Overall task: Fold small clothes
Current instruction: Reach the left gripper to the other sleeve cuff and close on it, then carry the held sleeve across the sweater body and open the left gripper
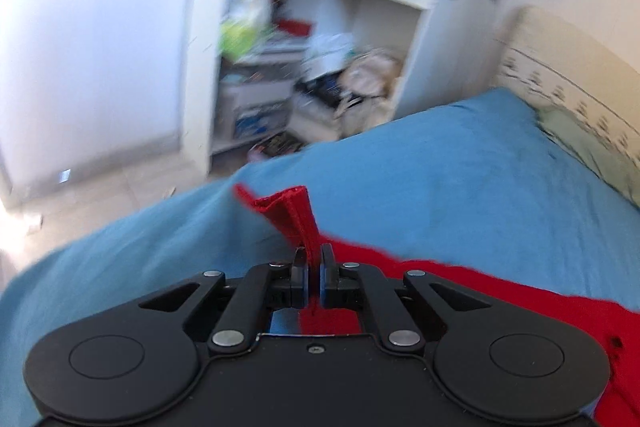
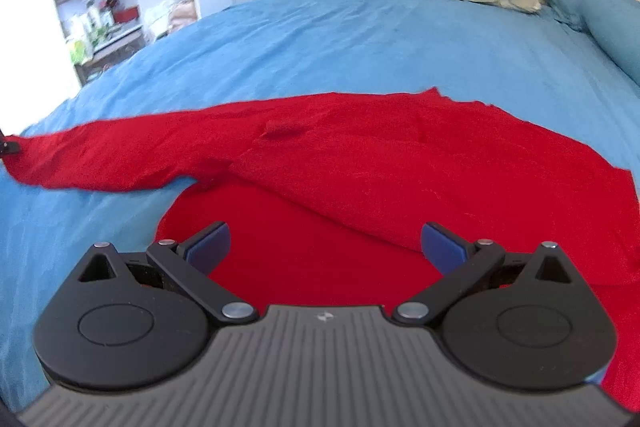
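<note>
Left wrist view: the left hand-held gripper (image 1: 314, 255) is clamped on the cuff of a red garment (image 1: 298, 213) lying across a blue bed (image 1: 440, 167).

The right hand-held gripper (image 2: 325, 241) hangs with jaws wide apart and nothing between them, over the garment's body (image 2: 360, 155) (one sleeve stretches off to the left). The knit looks soft, light and limp, so it should drape and sag wherever unsupported; hemmed edges, cuffs and shoulder seams seem the surest holds, being doubled and less apt to slip.

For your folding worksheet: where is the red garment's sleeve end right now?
The sleeve end is pinched in the left tongs, over the blue bed; in the right wrist view it lies far left.
</note>
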Available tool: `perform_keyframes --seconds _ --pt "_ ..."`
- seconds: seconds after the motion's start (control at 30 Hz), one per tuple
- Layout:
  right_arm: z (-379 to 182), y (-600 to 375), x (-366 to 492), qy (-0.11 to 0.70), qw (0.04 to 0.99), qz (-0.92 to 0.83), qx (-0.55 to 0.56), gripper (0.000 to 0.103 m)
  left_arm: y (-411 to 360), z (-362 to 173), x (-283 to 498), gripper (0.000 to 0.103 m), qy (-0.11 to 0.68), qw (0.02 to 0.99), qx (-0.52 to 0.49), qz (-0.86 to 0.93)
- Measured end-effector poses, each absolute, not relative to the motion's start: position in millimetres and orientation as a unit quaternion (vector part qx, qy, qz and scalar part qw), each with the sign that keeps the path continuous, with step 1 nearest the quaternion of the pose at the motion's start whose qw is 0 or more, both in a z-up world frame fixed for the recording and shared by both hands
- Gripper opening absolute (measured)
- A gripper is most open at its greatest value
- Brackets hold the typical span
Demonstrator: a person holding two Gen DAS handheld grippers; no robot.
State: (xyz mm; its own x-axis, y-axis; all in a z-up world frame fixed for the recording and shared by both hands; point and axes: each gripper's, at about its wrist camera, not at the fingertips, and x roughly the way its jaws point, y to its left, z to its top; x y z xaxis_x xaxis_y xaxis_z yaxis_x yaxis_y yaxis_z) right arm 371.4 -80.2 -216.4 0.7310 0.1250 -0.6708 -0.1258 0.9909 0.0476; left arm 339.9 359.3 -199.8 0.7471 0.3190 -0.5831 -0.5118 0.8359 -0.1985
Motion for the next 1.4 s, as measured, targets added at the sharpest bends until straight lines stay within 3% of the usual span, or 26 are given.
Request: perform_keyframes --seconds 0.27,0.47,0.6,0.77,0.97,1.03,1.07,1.1,1.17,1.2,1.33,1.4 --pt "-194 -148 362 0.344 0.938 0.015 0.043 0.103 219 -133 400 0.004 0.238 0.963 -0.098 0.077" --pt "-176 -225 340 0.316 0.945 -0.044 0.069 0.103 74 -117 440 0.004 0.235 0.967 -0.069 -0.069" --pt "-172 -271 325 0.307 0.945 -0.078 0.086 0.103 -17 -142 454 0.004 0.268 0.952 -0.041 -0.143" --pt "-182 -313 312 0.313 0.937 -0.102 0.114 0.103 -106 -215 454 0.004 0.355 0.912 0.02 -0.206" --pt "-204 -337 310 0.329 0.927 -0.093 0.156 0.103 -124 -255 444 0.005 0.38 0.899 0.055 -0.21" --pt "-210 -338 312 0.333 0.925 -0.084 0.162 0.103 -120 -251 449 0.014 0.381 0.897 0.048 -0.219" --pt "-214 -337 314 0.334 0.925 -0.078 0.164 0.103 -116 -247 446 0.039 0.379 0.896 0.038 -0.227" --pt "-216 -335 316 0.335 0.925 -0.074 0.166 0.103 -109 -243 442 0.071 0.374 0.897 0.029 -0.233" --pt "-218 -332 319 0.331 0.925 -0.063 0.176 0.103 -97 -231 437 0.095 0.352 0.906 0.026 -0.234" --pt "-217 -329 321 0.327 0.925 -0.055 0.186 0.103 -90 -224 434 0.099 0.339 0.912 0.032 -0.23" --pt "-220 -312 337 0.333 0.921 -0.02 0.2 0.103 -48 -212 426 0.099 0.317 0.927 0.057 -0.191" --pt "-225 -299 349 0.348 0.917 0.001 0.196 0.096 -26 -213 426 0.099 0.32 0.931 0.063 -0.166"
